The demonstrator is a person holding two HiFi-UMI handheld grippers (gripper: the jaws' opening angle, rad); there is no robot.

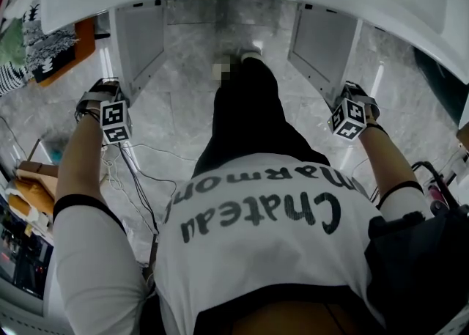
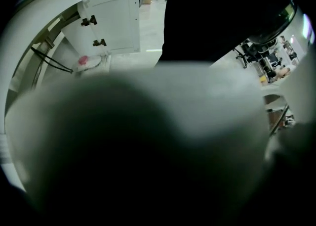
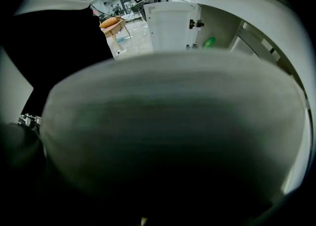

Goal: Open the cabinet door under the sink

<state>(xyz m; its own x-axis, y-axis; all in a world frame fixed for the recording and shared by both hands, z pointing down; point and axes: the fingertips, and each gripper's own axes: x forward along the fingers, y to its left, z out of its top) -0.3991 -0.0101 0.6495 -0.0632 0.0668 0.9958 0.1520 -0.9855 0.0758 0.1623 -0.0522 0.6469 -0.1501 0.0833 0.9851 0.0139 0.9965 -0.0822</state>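
Marble floor point(image 1: 183, 113) | cabinet doors point(image 1: 139, 40) point(image 1: 322, 40) open | left gripper point(image 1: 104, 102), right gripper point(image 1: 355, 106): jaws obscured, state unclear

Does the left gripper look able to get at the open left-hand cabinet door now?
Likely yes: the left gripper hangs close beside the left-hand cabinet door, and the head view shows nothing between them.

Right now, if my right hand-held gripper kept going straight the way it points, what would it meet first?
Probably the open right cabinet door: the right hand-held gripper points down at its outer edge, and a blurred white surface fills its view close up. Depth is unclear; beyond lies the marble floor.
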